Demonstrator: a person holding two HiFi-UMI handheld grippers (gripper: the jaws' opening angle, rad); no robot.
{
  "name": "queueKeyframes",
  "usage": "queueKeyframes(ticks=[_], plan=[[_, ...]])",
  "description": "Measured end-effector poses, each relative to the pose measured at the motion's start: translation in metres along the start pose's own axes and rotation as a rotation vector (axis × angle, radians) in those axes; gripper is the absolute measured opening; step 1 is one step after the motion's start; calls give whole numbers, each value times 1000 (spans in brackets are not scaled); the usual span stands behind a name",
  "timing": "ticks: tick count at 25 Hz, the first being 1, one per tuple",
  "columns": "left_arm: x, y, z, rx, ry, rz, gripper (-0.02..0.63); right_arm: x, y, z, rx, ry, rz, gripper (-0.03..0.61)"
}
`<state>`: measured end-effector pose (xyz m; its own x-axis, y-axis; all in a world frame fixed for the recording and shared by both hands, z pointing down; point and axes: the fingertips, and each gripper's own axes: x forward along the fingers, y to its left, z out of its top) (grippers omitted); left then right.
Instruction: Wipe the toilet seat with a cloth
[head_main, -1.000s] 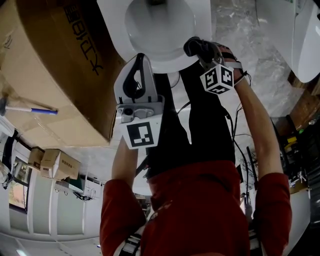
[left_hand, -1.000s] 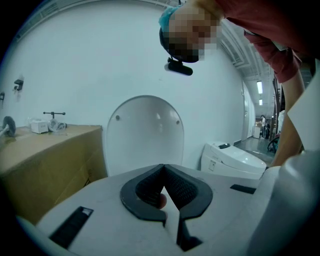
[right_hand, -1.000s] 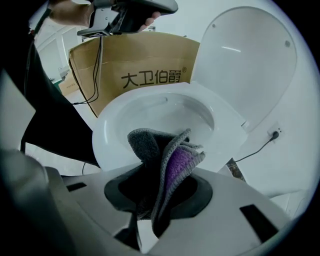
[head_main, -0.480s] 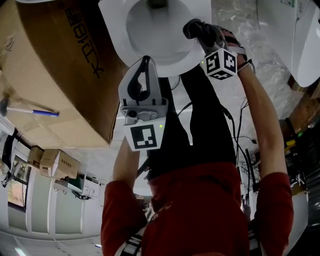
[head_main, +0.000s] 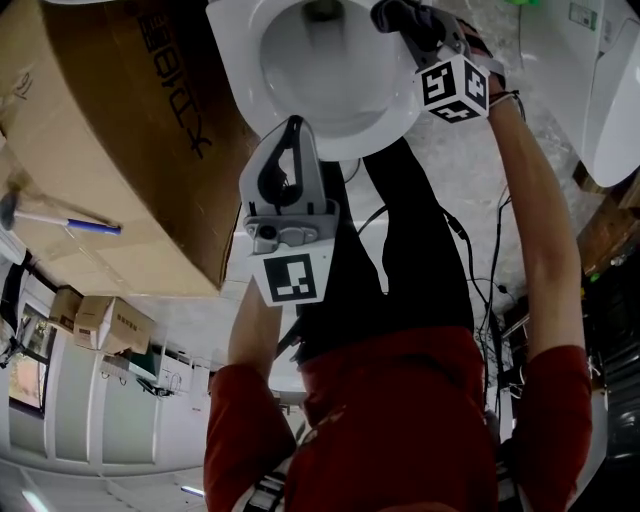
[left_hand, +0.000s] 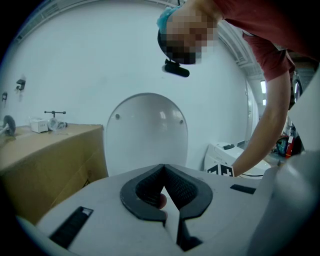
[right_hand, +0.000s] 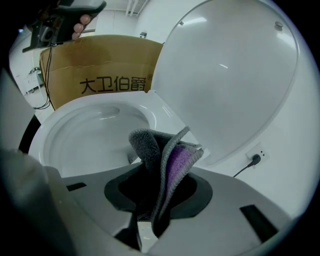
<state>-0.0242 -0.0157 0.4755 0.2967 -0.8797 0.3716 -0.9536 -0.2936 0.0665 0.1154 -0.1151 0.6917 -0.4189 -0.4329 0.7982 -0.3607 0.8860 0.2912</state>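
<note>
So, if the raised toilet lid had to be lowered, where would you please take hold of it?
Probably the free top rim of the lid, pinched front to back from the bowl side: it stands raised and thin, joined at its foot, so that rim is exposed.

one toilet (head_main: 236, 70), one cloth (right_hand: 167, 162), two tools: left tool (left_hand: 163, 172), right tool (head_main: 412, 22); one large cardboard box (head_main: 100, 150), two small cartons (head_main: 118, 326).

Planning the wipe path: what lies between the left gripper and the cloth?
Only the toilet's bare white rim and open bowl, shown in head view.
</note>
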Motion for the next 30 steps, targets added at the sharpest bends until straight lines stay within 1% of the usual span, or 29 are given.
queueKeyframes(ticks=[5,10,14,16,20,23,27,30], plan=[[3,8,-1,-5,4,15,12,8,-26,8,52,-23,-57,101],[4,17,-1,-17,-1,30,12,17,-44,20,109,-23,-112,101],[4,26,-2,-26,-5,39,12,27,-53,36,198,-19,-141,101],[3,31,-2,-32,-7,47,12,32,-55,47,220,-23,-155,100],[0,44,-1,-36,-12,60,12,41,-51,68,202,-37,-181,100],[-5,55,0,-37,-19,75,12,47,-43,82,194,-47,-182,100],[-14,70,-1,-43,-22,103,12,58,-26,107,170,-66,-149,101],[-22,80,-3,-46,-20,117,12,69,-10,129,172,-75,-122,101]])
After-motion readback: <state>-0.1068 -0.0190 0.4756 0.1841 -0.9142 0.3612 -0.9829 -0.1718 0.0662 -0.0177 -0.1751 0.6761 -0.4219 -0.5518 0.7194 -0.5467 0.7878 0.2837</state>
